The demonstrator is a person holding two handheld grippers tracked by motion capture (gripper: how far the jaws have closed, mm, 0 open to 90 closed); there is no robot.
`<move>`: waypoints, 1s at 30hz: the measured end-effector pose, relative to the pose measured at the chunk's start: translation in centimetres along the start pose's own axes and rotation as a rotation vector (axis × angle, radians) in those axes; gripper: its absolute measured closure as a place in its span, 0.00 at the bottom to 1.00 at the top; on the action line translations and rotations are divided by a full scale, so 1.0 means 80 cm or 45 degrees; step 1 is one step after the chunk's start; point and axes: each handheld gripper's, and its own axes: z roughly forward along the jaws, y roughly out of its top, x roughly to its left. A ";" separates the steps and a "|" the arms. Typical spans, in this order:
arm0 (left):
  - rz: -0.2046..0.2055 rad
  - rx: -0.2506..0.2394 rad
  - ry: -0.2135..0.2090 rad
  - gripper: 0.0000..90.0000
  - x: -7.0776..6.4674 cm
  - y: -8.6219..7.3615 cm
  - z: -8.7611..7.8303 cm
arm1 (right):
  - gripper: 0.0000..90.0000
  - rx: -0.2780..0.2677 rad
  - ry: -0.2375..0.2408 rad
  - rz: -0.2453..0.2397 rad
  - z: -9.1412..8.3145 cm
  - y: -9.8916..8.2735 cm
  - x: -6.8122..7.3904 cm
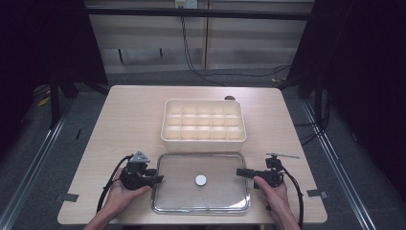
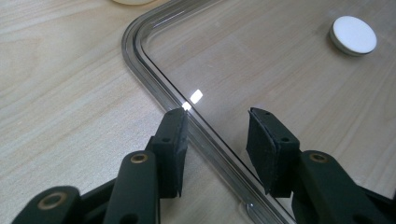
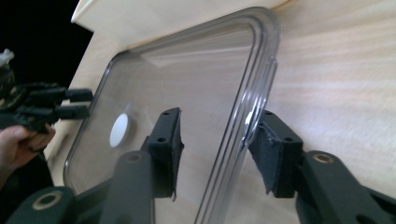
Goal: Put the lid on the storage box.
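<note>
A clear rectangular lid (image 1: 220, 194) lies flat on the wooden table near its front edge, with a small white round disc (image 1: 200, 180) at its middle. My left gripper (image 1: 160, 178) points at the lid's left edge. In the left gripper view its jaws (image 2: 217, 140) stand apart over the lid's rim (image 2: 140, 51), which runs between the pads, and the disc (image 2: 353, 35) lies farther in. My right gripper (image 1: 239, 172) points at the lid's right edge. Its jaws (image 3: 217, 144) straddle the rim (image 3: 261, 60) with a gap. Neither gripper holds anything.
A cream box (image 1: 203, 139) divided into several compartments stands just behind the lid. Bare table (image 1: 129, 120) lies to the left and right of the box. A hand holds each gripper from the front edge, with cables trailing off the table.
</note>
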 end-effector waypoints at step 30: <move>-0.090 -0.012 -0.061 0.38 0.014 -0.004 -0.006 | 0.79 -0.022 0.150 -0.040 -0.006 0.001 0.011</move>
